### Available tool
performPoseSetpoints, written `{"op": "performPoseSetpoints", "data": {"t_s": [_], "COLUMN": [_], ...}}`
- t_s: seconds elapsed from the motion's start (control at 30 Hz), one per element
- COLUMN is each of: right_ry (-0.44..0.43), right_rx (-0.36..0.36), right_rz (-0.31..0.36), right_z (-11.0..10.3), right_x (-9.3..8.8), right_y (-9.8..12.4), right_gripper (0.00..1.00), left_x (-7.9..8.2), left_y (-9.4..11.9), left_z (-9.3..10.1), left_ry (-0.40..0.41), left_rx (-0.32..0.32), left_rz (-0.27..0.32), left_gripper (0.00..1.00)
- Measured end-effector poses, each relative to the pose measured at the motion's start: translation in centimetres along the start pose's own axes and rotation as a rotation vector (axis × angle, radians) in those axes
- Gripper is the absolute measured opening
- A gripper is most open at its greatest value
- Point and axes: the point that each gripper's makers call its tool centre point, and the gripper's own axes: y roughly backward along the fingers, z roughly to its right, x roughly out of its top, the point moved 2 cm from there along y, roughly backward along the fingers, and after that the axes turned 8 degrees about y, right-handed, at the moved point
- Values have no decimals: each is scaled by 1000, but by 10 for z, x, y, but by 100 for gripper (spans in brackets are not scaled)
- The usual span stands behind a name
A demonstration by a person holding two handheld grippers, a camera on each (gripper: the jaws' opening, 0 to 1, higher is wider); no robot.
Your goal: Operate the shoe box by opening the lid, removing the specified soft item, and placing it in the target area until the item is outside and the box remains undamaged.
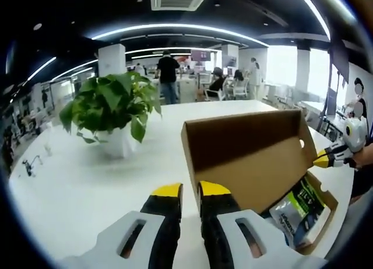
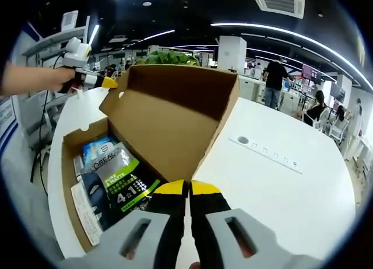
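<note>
Two corners of the raised brown cardboard shoe-box lid (image 1: pixel 245 155) are pinched. In the left gripper view, the left hand-held gripper (image 1: pixel 189 190) sits narrow on one; twisting could crease the hinge. The leafy potted plant (image 1: pixel 111 105) stands well apart.

In the right gripper view, the right hand-held gripper (image 2: pixel 187 188) is closed on the lid's edge. The soft dark-and-green pouch (image 2: pixel 119 184) lies inside (snug against the box walls), and the white tabletop (image 2: pixel 280 193) to the right offers room.

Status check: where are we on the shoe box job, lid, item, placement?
Done: the lid stands open. In hand: the left gripper and right gripper each sit closed at a corner of the lid's free edge, apparently holding it up. Left: the soft pouch and other packets lie inside the box; nothing has been lifted out or placed on the table yet.
</note>
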Motion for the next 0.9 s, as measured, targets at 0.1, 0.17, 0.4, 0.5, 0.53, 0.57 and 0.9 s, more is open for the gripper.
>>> {"op": "performPoseSetpoints", "data": {"t_s": [0.1, 0.17, 0.4, 0.5, 0.53, 0.57, 0.9], "right_ry": [-2, -3, 0, -2, -2, -1, 3], "right_rx": [-1, -2, 1, 1, 1, 2, 7], "right_rz": [0, 0, -2, -4, -5, -6, -15], "right_z": [0, 1, 2, 2, 2, 2, 5], "right_x": [0, 0, 1, 2, 2, 2, 3], "right_y": [0, 0, -2, -2, -3, -3, -5], "right_gripper": [0, 0, 0, 0, 0, 0, 0], "left_x": [-9, -15, -34, -42, -45, -48, -56], "left_y": [4, 7, 13, 12, 12, 11, 4], "left_z": [2, 3, 4, 6, 8, 9, 8], "left_ry": [8, 9, 34, 39, 47, 51, 47], "left_rx": [1, 0, -5, -8, -13, -16, -10], "left_rz": [-21, -32, -77, -95, -104, -113, -132], "left_gripper": [8, 8, 8, 6, 5, 5, 0]}}
